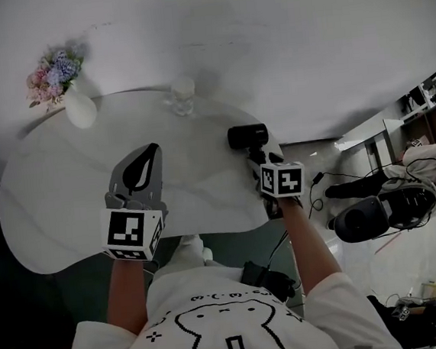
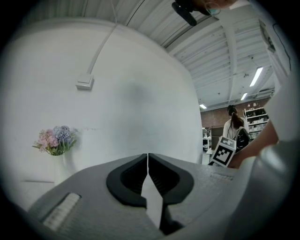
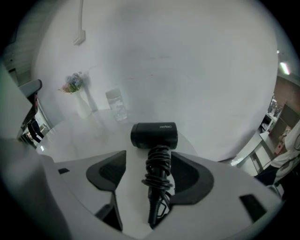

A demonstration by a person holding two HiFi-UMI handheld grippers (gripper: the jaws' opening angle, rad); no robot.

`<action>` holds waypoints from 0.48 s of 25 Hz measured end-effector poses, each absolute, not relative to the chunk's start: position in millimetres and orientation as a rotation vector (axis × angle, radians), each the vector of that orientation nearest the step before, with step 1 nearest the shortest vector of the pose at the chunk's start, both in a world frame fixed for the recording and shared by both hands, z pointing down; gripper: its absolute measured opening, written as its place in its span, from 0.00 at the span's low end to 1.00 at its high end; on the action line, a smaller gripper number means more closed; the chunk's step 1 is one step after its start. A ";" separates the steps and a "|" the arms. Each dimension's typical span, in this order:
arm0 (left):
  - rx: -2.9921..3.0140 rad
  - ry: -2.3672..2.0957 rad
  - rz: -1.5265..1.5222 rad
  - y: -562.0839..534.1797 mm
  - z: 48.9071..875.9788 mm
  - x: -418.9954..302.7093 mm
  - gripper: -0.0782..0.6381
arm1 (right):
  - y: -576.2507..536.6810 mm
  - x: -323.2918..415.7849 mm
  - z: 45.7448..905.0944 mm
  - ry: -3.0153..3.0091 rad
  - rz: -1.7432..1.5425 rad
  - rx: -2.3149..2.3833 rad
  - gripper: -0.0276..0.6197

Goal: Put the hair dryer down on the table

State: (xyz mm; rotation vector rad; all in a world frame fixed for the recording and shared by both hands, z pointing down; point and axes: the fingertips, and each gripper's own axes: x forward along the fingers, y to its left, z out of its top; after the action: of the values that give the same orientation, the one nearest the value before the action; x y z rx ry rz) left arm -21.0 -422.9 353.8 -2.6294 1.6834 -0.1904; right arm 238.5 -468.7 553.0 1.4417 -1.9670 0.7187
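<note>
- Head view: showing a round white marble-look table (image 1: 44, 202) with a compact black plastic hair dryer (image 1: 246, 136) lying flat on it near the right-hand edge, cord wound round the handle.
- Same view: putting the right gripper (image 1: 261, 158) at the dryer's handle end, tilted down toward it. Placing the left gripper (image 1: 151, 150) over the table middle, well apart from the dryer.
- Far side of the table: clear glass tumbler (image 1: 183, 96) and a white ceramic vase (image 1: 81, 110) with a pink-and-blue flower bunch (image 1: 55, 73).
- Left gripper view: left gripper (image 2: 148, 158) with jaws pressed together, nothing between them. Aimed level at a plain white wall (image 2: 140, 93), flower bunch (image 2: 55, 139) at left. Catching the right gripper's black-and-white marker cube (image 2: 224, 151) at right.
- Right gripper view: right gripper (image 3: 150, 163) with jaws spread wide, pinching nothing.
- Same view: dryer (image 3: 153, 135) resting on the table (image 3: 79, 140), barrel crosswise beyond the jaw tips. Cord-wrapped handle running back between the jaws, closer to the right-hand pad; can't tell whether touching it.
- Tumbler (image 3: 117, 105) and vase (image 3: 83, 105) further back, apart from the dryer.
</note>
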 end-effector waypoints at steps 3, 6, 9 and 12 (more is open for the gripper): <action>-2.617 1.690 -0.189 -406.2 353.6 -18.9 0.14 | -451.9 232.6 537.1 -2.023 0.650 1.444 0.46; -2.593 1.716 -0.183 -392.7 352.1 -22.0 0.14 | -441.1 228.8 510.5 -2.069 0.527 1.515 0.27; -2.566 1.739 -0.183 -381.0 348.6 -23.2 0.14 | -433.1 225.8 481.0 -2.127 0.449 1.602 0.04; -2.542 1.751 -0.185 -373.8 345.0 -27.2 0.14 | -423.7 216.3 458.4 -2.197 0.441 1.631 0.04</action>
State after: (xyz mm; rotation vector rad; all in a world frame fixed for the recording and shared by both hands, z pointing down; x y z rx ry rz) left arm -27.2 -373.8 345.0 -2.5421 1.7509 -0.1850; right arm 216.3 -423.7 458.4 1.6312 -2.1966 0.4408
